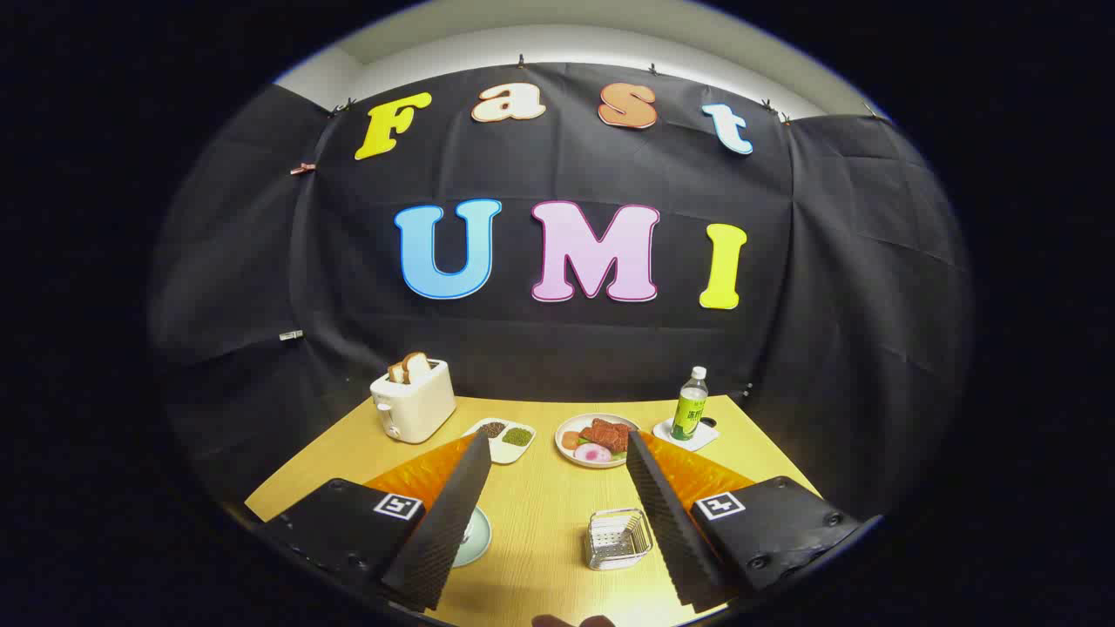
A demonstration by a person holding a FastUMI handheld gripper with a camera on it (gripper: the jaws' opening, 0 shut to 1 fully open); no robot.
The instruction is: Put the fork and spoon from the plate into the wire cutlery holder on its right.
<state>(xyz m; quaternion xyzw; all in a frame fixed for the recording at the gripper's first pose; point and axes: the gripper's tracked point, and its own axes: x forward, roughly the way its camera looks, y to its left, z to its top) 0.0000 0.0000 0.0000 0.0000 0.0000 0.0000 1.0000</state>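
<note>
My gripper [551, 446] hangs above the near part of a wooden table, its two black ribbed fingers [444, 522] spread wide with nothing between them. The wire cutlery holder [617, 537] stands on the table between the fingers, close to the right one. A pale plate [476, 535] peeks out from behind the left finger, which hides most of it. The fork and spoon are hidden from me.
Beyond the fingers stand a white toaster [413, 401] with bread slices, a small divided dish [504, 438], a plate of food [598, 440] and a green bottle [690, 405] on a coaster. The table's [540, 514] front edge lies just below the gripper.
</note>
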